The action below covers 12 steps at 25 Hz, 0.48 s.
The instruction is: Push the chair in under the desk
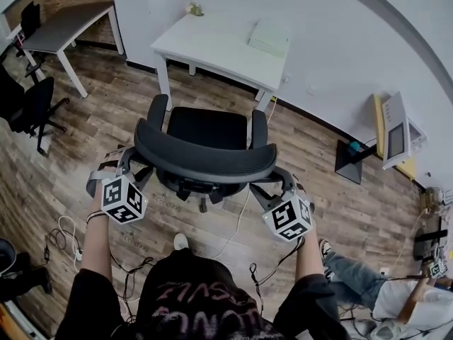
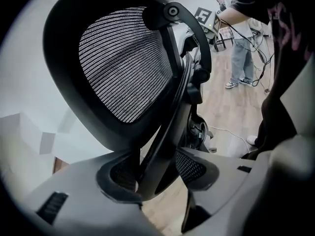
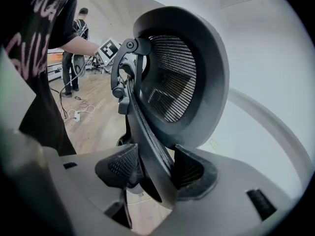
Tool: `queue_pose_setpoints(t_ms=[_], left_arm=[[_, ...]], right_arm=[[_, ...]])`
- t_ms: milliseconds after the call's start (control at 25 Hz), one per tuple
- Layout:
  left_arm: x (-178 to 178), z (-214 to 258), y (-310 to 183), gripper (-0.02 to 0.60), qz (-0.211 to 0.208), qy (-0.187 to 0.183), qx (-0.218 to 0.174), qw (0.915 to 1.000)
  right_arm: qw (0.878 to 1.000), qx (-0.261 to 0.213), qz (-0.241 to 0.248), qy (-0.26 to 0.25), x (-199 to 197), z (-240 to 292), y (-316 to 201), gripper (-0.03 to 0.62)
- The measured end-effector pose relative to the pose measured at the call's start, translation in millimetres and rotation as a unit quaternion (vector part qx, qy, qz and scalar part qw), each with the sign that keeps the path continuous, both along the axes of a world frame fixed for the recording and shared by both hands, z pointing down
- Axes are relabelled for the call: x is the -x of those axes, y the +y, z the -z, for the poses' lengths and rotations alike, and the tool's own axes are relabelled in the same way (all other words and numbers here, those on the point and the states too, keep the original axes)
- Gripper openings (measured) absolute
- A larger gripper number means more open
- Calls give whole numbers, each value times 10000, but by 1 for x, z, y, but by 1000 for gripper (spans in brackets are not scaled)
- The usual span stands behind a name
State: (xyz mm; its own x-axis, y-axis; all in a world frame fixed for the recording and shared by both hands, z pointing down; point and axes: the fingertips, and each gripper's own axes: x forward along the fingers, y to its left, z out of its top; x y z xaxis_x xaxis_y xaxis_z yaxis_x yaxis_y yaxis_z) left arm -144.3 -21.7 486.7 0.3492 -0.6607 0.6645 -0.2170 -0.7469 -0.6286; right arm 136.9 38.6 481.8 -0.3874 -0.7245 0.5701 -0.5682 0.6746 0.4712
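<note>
Your left gripper point(image 2: 157, 168) and right gripper point(image 3: 150, 168) clamp the chair point(image 1: 205, 129) by its back; it stands short of the far desk point(image 1: 212, 48), so the push remains.

A black short-sleeved T-shirt point(image 1: 187, 299) with pale pink lettering across the front is worn. A thin band point(image 1: 95, 217) is seen at the left wrist, and a white shoe point(image 1: 181, 241) on one foot. The left gripper point(image 1: 120, 165) and the right gripper point(image 1: 272, 184) are moulded in light grey plastic. Each is topped by a cube point(image 1: 124, 199) printed with black-and-white square markers. In the gripper views the jaws are seen to be lined with black ribbed pads point(image 2: 189, 167) set in rounded black surrounds. A thin black cable point(image 1: 283, 256) is attached near the right gripper.
</note>
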Motion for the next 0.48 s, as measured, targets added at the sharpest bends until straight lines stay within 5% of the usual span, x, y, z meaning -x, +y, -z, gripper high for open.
queue_pose_setpoints(t_ms=[480], left_arm=[[9,2,-40,232,-272,60,-12,9996]], right_arm=[[9998,-39,-203,84,11,1,-30,241]])
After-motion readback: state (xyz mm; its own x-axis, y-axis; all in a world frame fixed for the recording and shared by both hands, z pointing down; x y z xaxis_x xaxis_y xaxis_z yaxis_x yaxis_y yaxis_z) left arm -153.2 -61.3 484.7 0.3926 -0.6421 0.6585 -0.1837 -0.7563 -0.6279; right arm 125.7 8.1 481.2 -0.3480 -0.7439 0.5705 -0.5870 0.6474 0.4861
